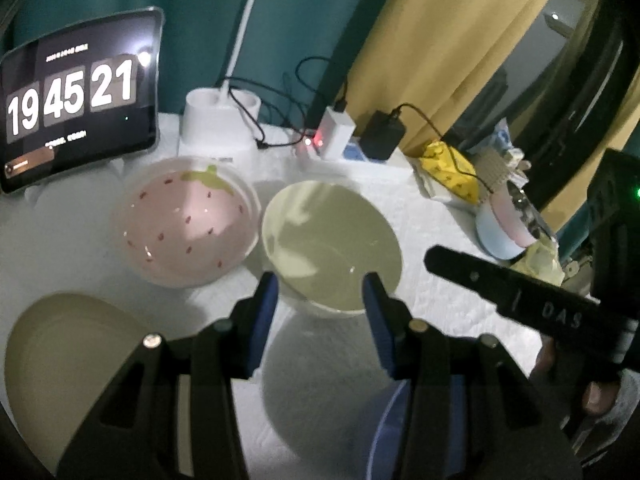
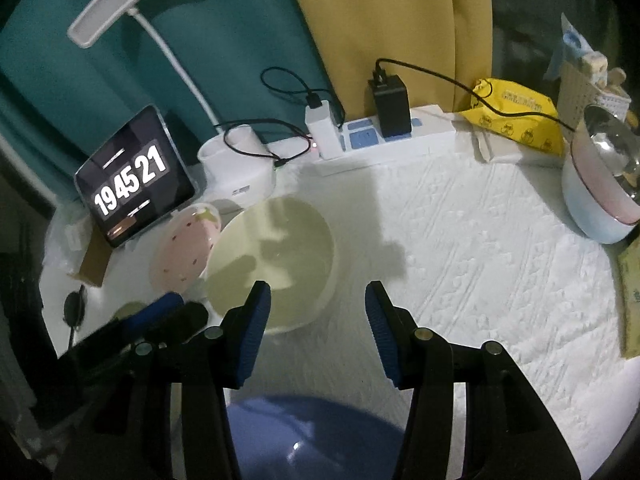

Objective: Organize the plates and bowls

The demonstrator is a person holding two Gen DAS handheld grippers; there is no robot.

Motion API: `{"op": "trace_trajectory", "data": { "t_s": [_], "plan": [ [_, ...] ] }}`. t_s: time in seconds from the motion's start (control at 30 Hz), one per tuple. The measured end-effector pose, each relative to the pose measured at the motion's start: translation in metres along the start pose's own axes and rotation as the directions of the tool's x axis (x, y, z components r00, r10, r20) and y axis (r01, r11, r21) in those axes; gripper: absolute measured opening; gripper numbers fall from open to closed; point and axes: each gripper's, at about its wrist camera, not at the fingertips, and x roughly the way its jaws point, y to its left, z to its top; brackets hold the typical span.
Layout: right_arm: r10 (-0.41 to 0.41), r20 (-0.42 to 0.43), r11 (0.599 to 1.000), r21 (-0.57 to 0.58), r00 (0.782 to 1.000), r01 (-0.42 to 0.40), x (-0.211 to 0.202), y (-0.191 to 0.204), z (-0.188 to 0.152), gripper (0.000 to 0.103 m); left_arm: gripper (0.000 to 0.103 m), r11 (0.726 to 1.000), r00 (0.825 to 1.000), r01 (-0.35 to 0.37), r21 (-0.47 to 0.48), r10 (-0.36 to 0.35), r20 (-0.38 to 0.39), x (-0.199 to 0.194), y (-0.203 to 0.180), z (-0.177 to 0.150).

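My fingers point(image 1: 266, 312) on both grippers stand wide apart, nothing held. Left gripper point(image 1: 320, 300) faces the near rim of the cream bowl point(image 1: 332, 236); pink strawberry bowl point(image 1: 188, 220) just left of it, cream plate point(image 1: 60, 356) near-left, blue plate point(image 2: 304, 436) under the right gripper point(image 2: 318, 320). Approach step (probably). Next: straddle the rim, close, then stack.

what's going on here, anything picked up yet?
Nothing is held. A person has a gripper in each hand over a white-clothed table, and both the left gripper and the right gripper are open and empty. The left one points at the near rim of the cream bowl. Beside that bowl sits a pink strawberry bowl, with a cream plate at near left and a blue bowl under the right gripper. The dishes lie separate, unstacked.
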Motion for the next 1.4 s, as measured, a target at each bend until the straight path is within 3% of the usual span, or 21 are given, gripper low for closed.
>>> {"op": "trace_trajectory", "data": {
  "t_s": [0.2, 0.37, 0.5, 0.8, 1.4],
  "plan": [
    [0.000, -0.055, 0.999, 0.037, 0.999, 0.002, 0.031, -0.003, 0.003, 0.050, 0.045, 1.000, 0.999, 0.018, -0.024, -0.019, -0.026, 0.014, 0.005, 0.001],
    [-0.001, -0.080, 0.998, 0.069, 0.997, 0.006, 0.047, -0.007, 0.003, 0.046, 0.045, 0.999, 0.998, -0.028, -0.042, 0.025, -0.051, 0.026, 0.010, 0.001],
    [0.004, -0.099, 0.996, 0.084, 0.995, 0.004, 0.057, -0.012, 0.002, 0.034, 0.045, 0.998, 0.996, -0.057, -0.041, 0.055, -0.064, 0.037, 0.011, 0.001],
    [0.037, -0.103, 0.998, 0.057, 0.994, -0.031, 0.067, -0.008, 0.006, 0.023, 0.044, 0.997, 0.993, -0.077, -0.027, 0.074, -0.092, 0.055, 0.008, 0.002],
    [-0.006, -0.029, 1.000, -0.004, 1.000, 0.006, 0.043, -0.005, -0.001, 0.023, 0.039, 0.998, 0.997, -0.055, -0.012, 0.054, -0.060, 0.052, 0.004, -0.002]
  ]
}}
